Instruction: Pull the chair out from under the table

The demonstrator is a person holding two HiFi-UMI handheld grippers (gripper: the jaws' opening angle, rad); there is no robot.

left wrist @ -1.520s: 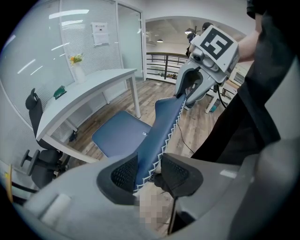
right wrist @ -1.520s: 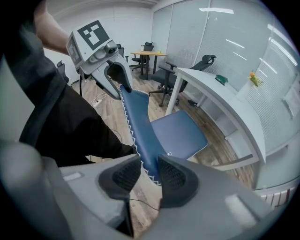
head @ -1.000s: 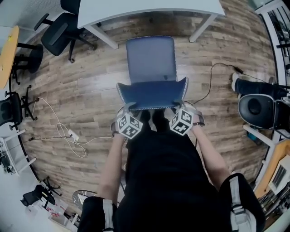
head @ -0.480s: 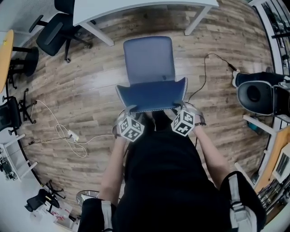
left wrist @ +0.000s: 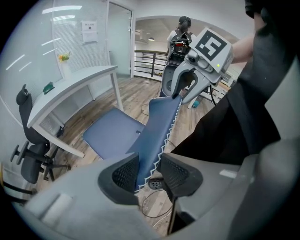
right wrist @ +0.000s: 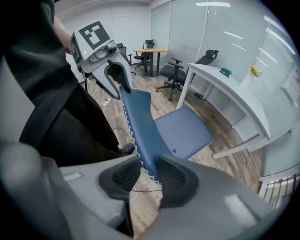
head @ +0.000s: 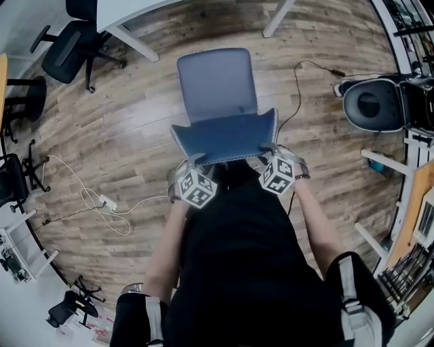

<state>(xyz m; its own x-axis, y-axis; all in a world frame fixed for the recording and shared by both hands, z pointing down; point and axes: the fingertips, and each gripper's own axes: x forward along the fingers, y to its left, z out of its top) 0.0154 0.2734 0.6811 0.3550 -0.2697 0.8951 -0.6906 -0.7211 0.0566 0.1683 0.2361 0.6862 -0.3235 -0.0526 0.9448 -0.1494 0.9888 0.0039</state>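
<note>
The chair has a blue seat (head: 215, 85) and a blue backrest (head: 224, 139) and stands on the wood floor, clear of the white table (head: 129, 10). My left gripper (head: 192, 162) is shut on the backrest's top left corner. My right gripper (head: 270, 150) is shut on its top right corner. In the left gripper view the backrest's edge (left wrist: 159, 126) runs between the pads of the left gripper (left wrist: 147, 171), with the right gripper (left wrist: 185, 86) at the far end. The right gripper view shows the backrest (right wrist: 140, 126) clamped in the right gripper (right wrist: 149, 176), and the seat (right wrist: 183, 131) beyond.
Black office chairs (head: 68, 51) stand at the upper left. A white cable with a power strip (head: 102, 203) lies on the floor at left. A black cable (head: 298, 88) runs right of the chair toward a round black device (head: 371, 105). Shelving lines the right edge.
The chair and both grippers have come back toward me, away from the table. The table has slid up and mostly out of the head view. Both grips are unchanged.
</note>
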